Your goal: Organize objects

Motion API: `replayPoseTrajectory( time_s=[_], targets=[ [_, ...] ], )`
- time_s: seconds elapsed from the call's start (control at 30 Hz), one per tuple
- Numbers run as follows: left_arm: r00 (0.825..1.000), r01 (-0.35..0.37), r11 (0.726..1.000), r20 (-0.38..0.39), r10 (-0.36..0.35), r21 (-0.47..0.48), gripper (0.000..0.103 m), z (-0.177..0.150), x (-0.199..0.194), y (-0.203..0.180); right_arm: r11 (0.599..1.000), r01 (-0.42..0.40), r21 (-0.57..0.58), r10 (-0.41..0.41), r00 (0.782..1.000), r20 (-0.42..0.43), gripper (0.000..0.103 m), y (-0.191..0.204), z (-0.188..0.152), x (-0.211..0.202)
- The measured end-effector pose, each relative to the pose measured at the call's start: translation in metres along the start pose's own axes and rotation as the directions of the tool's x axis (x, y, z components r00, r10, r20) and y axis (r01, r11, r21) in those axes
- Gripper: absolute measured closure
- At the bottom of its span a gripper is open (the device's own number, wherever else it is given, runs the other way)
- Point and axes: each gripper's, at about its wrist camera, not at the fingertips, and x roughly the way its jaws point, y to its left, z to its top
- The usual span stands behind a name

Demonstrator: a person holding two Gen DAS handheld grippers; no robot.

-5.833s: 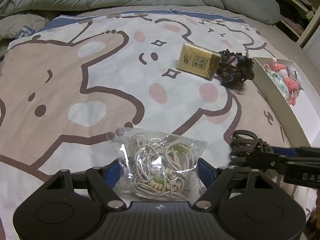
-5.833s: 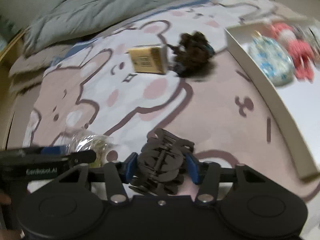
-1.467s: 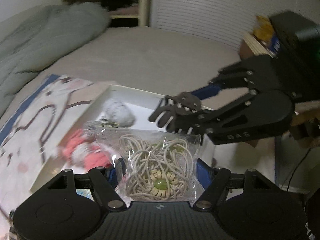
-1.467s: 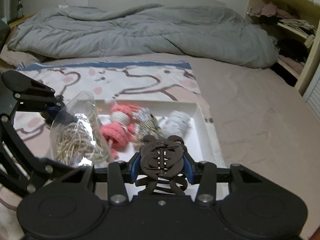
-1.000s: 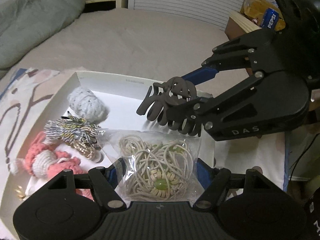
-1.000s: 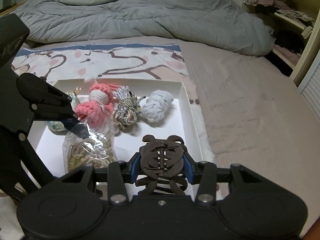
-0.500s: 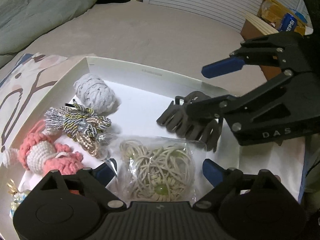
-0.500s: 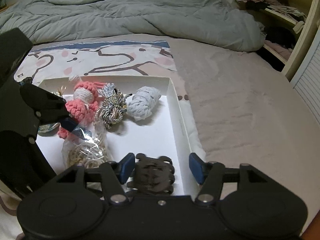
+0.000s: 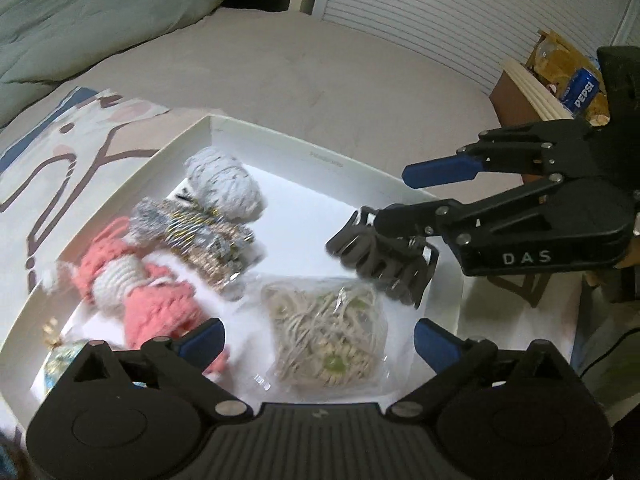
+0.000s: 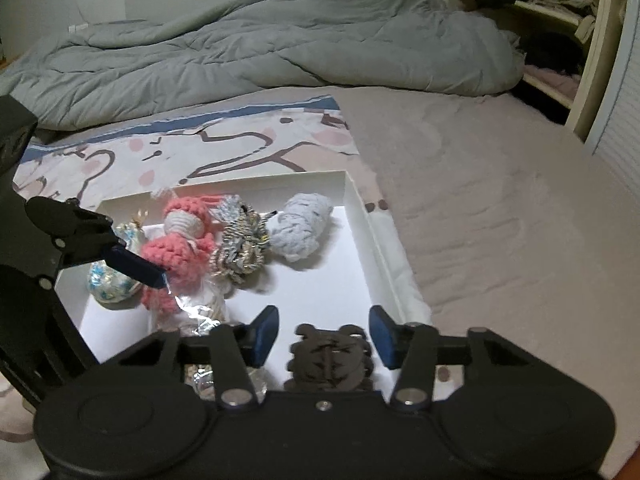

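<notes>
With both grippers spread and holding nothing, bead-cord bag (image 9: 326,344) and hair claw clip (image 10: 330,356) dropped in the white box (image 9: 304,148), you're releasing; back out, fetch what's left.

Both tools are matte black with blue finger pads and silver screws: left tool (image 9: 318,338), right tool (image 10: 324,332) lettered "DAS" in white.

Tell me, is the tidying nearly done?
Nearly, it seems. The bag of cord and the hair claw both lie in the white box beside the yarn toys. Both grippers, left and right, have just let go, and nothing is in hand. Whether anything is left outside the box isn't visible.
</notes>
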Motion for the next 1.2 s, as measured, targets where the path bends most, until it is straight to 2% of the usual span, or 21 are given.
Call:
replayPoseTrajectory(
  time_s=[0.17, 0.27, 0.33, 0.47, 0.57, 0.7, 0.87, 0.93, 1.03, 1.1, 1.2],
  targets=[
    [1.0, -0.017, 1.0, -0.026, 0.016, -0.014, 0.003, -0.007, -0.01, 0.013, 0.998, 0.025, -0.062, -0.027, 0.999, -0.039, 0.052, 0.01, -0.003, 0.008],
    [0.996, -0.035, 0.999, -0.077, 0.034, -0.011, 0.003, -0.013, -0.007, 0.018, 0.997, 0.031, -0.066, -0.035, 0.998, -0.052, 0.048, 0.01, -0.005, 0.011],
    [0.991, -0.061, 0.998, -0.121, 0.06, 0.001, 0.003, -0.019, -0.002, 0.02, 0.996, 0.044, -0.075, -0.047, 0.998, -0.046, 0.043, 0.012, -0.007, 0.013],
    [0.978, -0.131, 0.991, -0.161, 0.129, 0.0, 0.003, -0.027, 0.009, 0.024, 0.989, 0.074, -0.129, -0.076, 0.997, -0.009, 0.024, 0.021, -0.008, 0.017],
    [0.975, -0.172, 0.985, -0.145, 0.167, -0.023, 0.003, -0.027, 0.014, 0.027, 0.971, 0.115, -0.209, -0.118, 0.993, -0.004, 0.023, 0.032, -0.01, 0.025],
    [0.969, -0.228, 0.971, -0.116, 0.22, -0.067, 0.003, -0.023, 0.017, 0.029, 0.954, 0.127, -0.27, -0.14, 0.99, -0.028, 0.023, 0.038, -0.013, 0.029],
    [0.967, -0.247, 0.963, -0.095, 0.237, -0.11, 0.003, -0.017, 0.021, 0.029, 0.95, 0.09, -0.3, -0.12, 0.989, -0.083, 0.023, 0.035, -0.019, 0.026],
    [0.971, -0.232, 0.966, -0.094, 0.222, -0.112, 0.003, -0.017, 0.022, 0.027, 0.954, 0.085, -0.288, -0.117, 0.988, -0.097, 0.025, 0.032, -0.019, 0.023],
    [0.976, -0.206, 0.973, -0.098, 0.196, -0.106, 0.003, -0.017, 0.024, 0.023, 0.979, 0.042, -0.201, -0.07, 0.989, -0.134, 0.043, 0.018, -0.013, 0.018],
    [0.977, -0.201, 0.973, -0.098, 0.191, -0.11, 0.003, -0.018, 0.026, 0.02, 0.987, 0.019, -0.158, -0.046, 0.984, -0.171, 0.059, 0.011, -0.011, 0.017],
    [0.976, -0.206, 0.972, -0.091, 0.197, -0.111, 0.003, -0.017, 0.028, 0.017, 0.983, 0.032, -0.179, -0.064, 0.982, -0.177, 0.059, 0.01, -0.014, 0.017]
  ],
)
